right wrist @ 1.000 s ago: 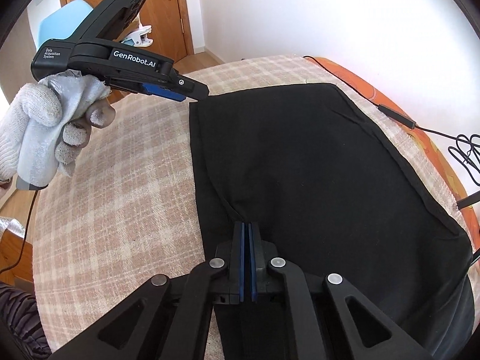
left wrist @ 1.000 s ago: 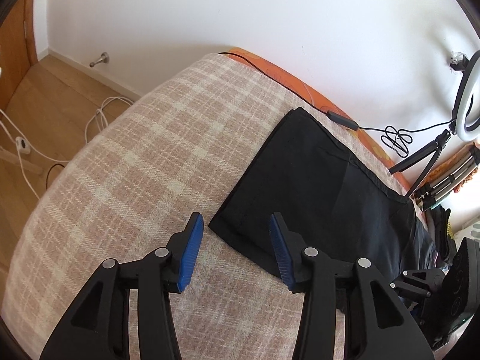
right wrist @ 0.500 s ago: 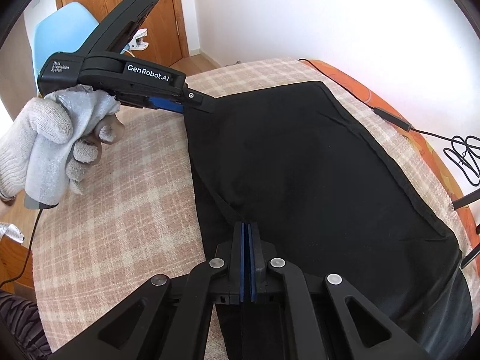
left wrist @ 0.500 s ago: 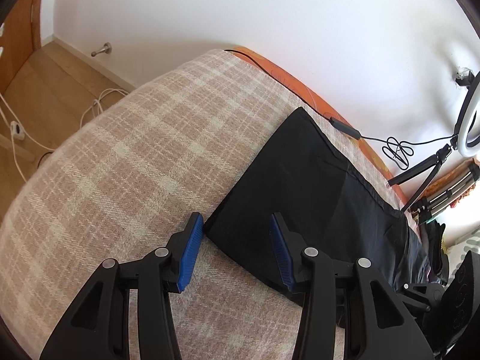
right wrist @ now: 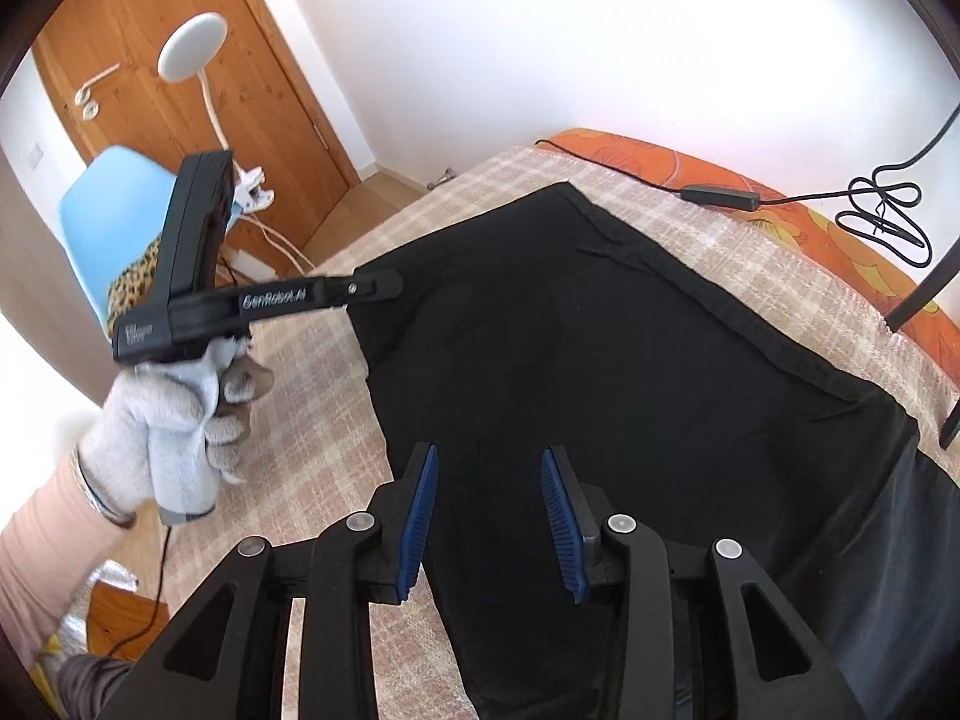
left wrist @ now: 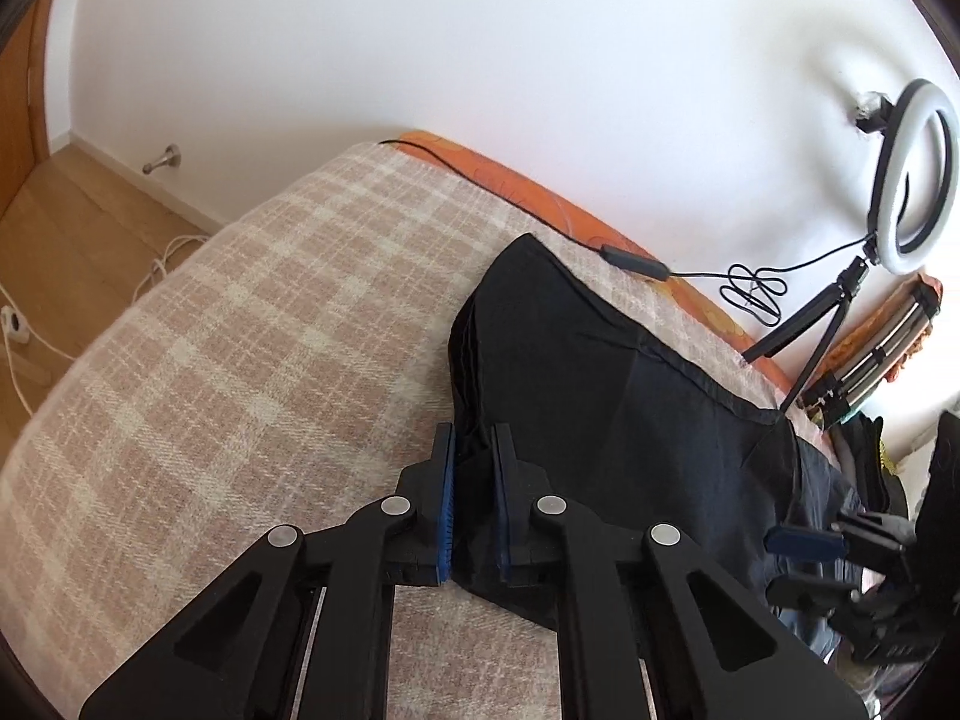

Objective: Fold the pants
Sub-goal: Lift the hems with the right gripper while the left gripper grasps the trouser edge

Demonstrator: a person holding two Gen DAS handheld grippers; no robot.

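Black pants [right wrist: 600, 360] lie folded on a beige plaid blanket [left wrist: 240, 348] on the bed; they also show in the left wrist view [left wrist: 600, 396]. My left gripper [left wrist: 474, 480] is shut on the near-left corner of the pants and lifts it off the blanket. In the right wrist view the left gripper [right wrist: 384, 287] pinches that corner, held by a gloved hand [right wrist: 174, 420]. My right gripper [right wrist: 489, 516] is open and empty, just above the near edge of the pants.
A black cable with an inline switch [left wrist: 633, 258] runs along the orange mattress edge [left wrist: 540, 192] by the white wall. A ring light on a tripod [left wrist: 900, 180] stands at the right. A blue chair [right wrist: 108, 222] and wooden door [right wrist: 180, 60] are at the left.
My left gripper has closed on the corner of the pants and raised it. My right gripper has opened and let go of the pants edge.
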